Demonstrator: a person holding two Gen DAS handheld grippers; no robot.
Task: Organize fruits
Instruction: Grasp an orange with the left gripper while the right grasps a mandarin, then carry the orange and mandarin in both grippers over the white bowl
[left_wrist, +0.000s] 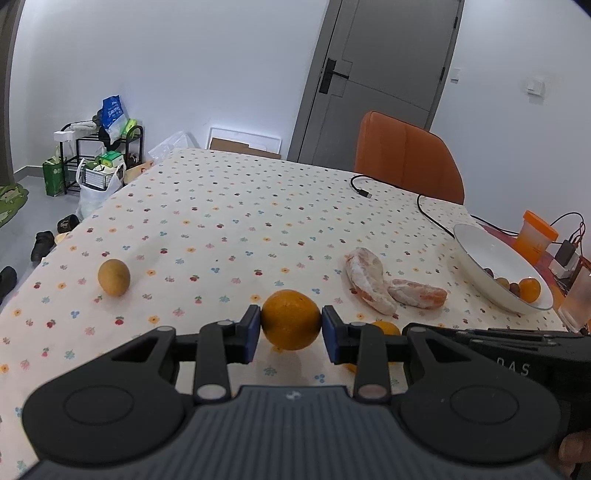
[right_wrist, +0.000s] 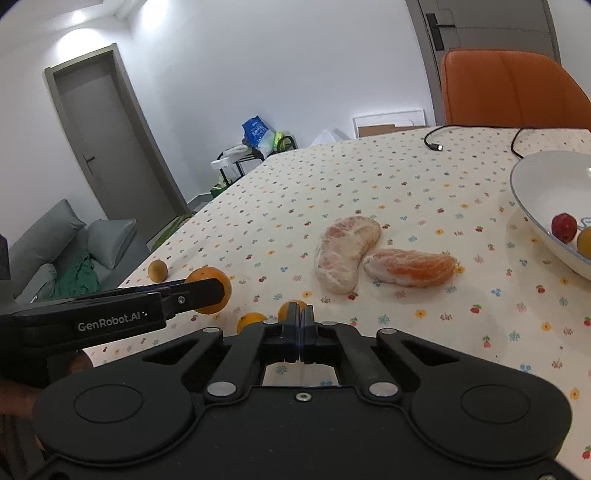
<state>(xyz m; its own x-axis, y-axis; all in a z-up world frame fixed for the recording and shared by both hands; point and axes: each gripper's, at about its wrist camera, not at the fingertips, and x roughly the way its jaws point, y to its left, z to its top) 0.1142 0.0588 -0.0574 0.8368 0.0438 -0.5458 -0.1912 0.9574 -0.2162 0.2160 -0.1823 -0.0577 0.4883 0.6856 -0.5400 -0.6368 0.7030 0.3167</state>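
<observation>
Two wrist views, mid-sort. My left tool (left_wrist: 291, 326) is clenched on an orange (left_wrist: 291, 319), its blue pads (left_wrist: 253, 328) pressing the fruit's two sides just above the table (left_wrist: 236, 206). My right tool (right_wrist: 300, 325) is clenched on nothing: its jaws meet with no fruit between them, and two small oranges (right_wrist: 251, 321) lie on the cloth just ahead of and left of its tips (one partly hidden behind the fingers).

Step in hand, as I judge it: the left tool has its orange secured and is ready to carry; the right tool has no fruit. The white bowl (right_wrist: 535, 177) stands well to the right of both tools and already holds a few small fruits. The next move calls for lifting the orange clear and carrying it rightward over the two peeled pomelo segments (right_wrist: 347, 254), which lie between the tools and the bowl. The right tool would need to release its jaws before it could take a small orange.

A small brownish round fruit (left_wrist: 113, 277) sits well to the left of the left tool.

Hard to read: the bowl is cut off at the frame edge in the right view, so its full contents cannot be counted; whether the held orange touches the cloth I cannot tell
</observation>
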